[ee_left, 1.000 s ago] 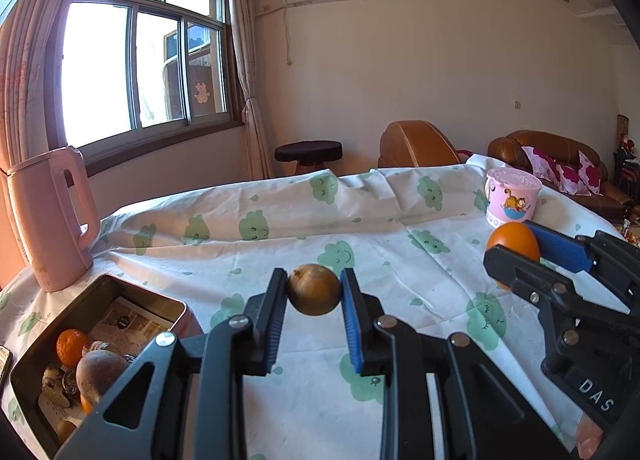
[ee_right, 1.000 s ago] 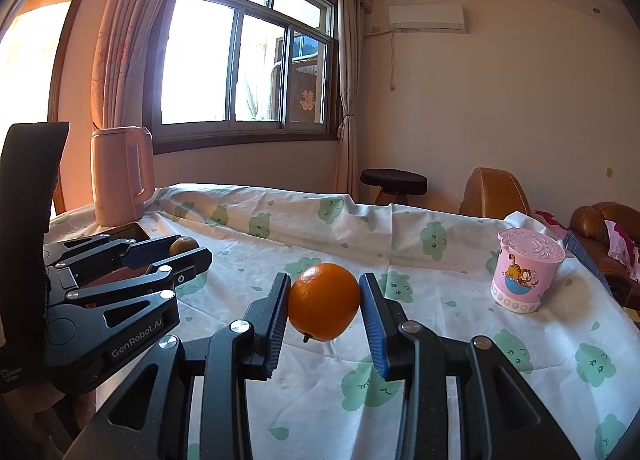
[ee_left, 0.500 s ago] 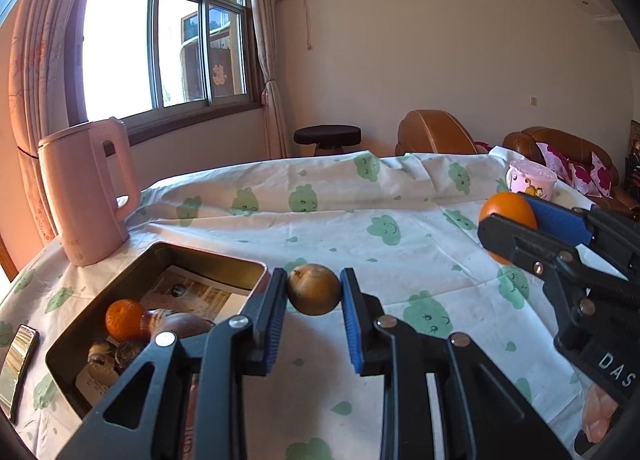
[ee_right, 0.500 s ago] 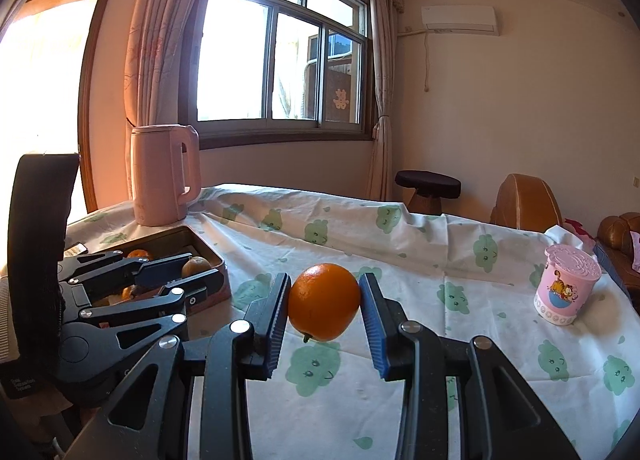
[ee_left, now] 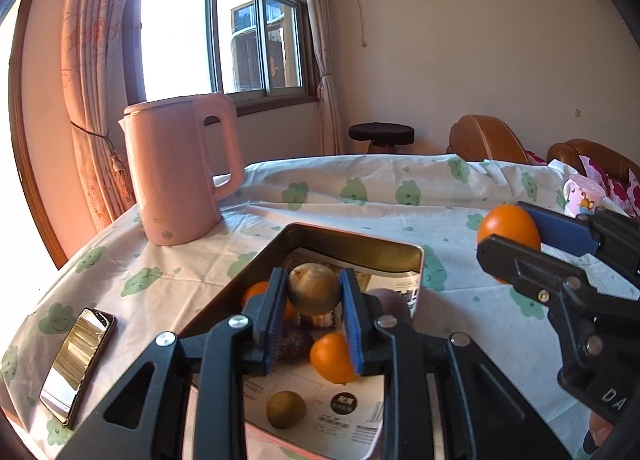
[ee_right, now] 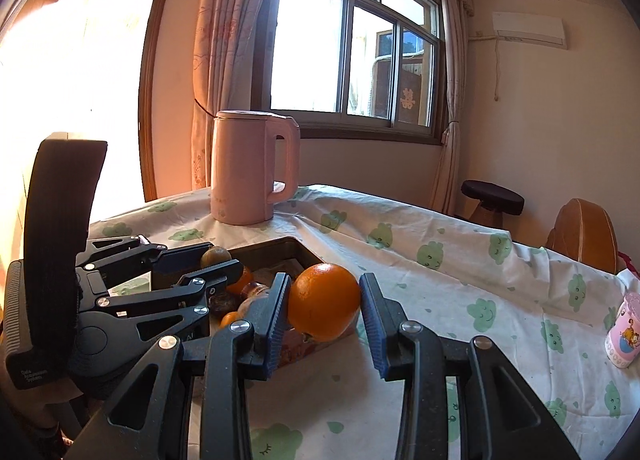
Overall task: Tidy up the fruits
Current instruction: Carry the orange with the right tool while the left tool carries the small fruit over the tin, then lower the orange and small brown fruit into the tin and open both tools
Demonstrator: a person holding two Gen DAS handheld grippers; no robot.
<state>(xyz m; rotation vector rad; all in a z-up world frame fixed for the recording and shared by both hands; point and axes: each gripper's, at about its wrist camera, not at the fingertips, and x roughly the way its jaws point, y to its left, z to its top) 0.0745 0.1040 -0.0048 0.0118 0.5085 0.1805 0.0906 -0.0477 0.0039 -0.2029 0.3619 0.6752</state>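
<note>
My left gripper (ee_left: 314, 294) is shut on a brown-green kiwi (ee_left: 314, 289) and holds it above the metal tin (ee_left: 360, 241), which holds several fruits: small oranges (ee_left: 332, 356), a second kiwi (ee_left: 286, 409) and dark fruits on printed paper. My right gripper (ee_right: 324, 306) is shut on a large orange (ee_right: 324, 302), held just right of the tin (ee_right: 280, 245). The left gripper (ee_right: 218, 264) with its kiwi (ee_right: 215, 256) shows over the tin in the right wrist view. The orange (ee_left: 508, 226) also shows in the left wrist view.
A pink kettle (ee_left: 180, 168) stands behind the tin at the table's far left. A phone (ee_left: 78, 360) lies near the left front edge. A pink cartoon cup (ee_right: 624, 334) stands at the far right. The table has a white cloth with green prints (ee_right: 440, 260).
Both grippers have moved left with their fruits. The left gripper now holds the kiwi over the tin; the right gripper with the orange has come next to the tin.
</note>
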